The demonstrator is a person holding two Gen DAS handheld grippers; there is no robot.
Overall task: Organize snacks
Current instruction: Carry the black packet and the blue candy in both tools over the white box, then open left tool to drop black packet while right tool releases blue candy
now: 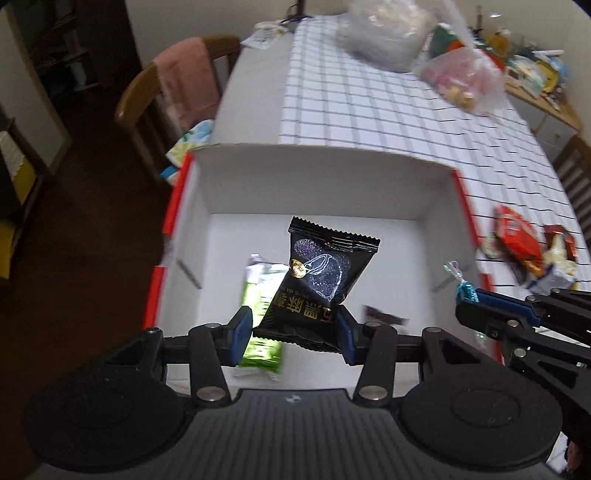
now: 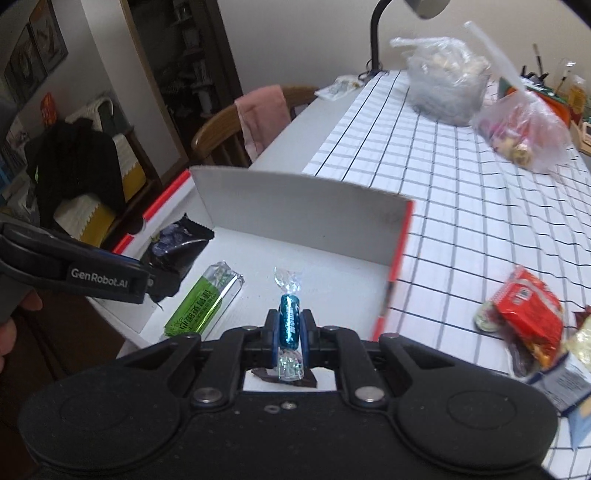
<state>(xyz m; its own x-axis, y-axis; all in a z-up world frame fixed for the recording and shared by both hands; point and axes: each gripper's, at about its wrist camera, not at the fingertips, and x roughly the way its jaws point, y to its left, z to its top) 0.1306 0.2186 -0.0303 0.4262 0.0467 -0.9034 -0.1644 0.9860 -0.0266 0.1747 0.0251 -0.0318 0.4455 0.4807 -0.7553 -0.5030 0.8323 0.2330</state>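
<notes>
"GenRobot.AI" marks the left gripper (image 2: pixel 162 284), jaws clamping a black packet (image 1: pixel 317 288); right gripper (image 2: pixel 290 328) jaws pinch a blue candy (image 2: pixel 289 325).

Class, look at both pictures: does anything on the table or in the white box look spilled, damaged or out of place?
Nothing looks spilled or damaged. A green bar lies in the white box, while a red packet and other snacks sit loose on the checked cloth beside it, not yet sorted.

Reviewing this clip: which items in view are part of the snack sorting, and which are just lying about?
Part of the job: black packet in left gripper, blue candy in right gripper, green bar, white box, red packet.
Lying about: plastic bags, chair, lamp.
</notes>
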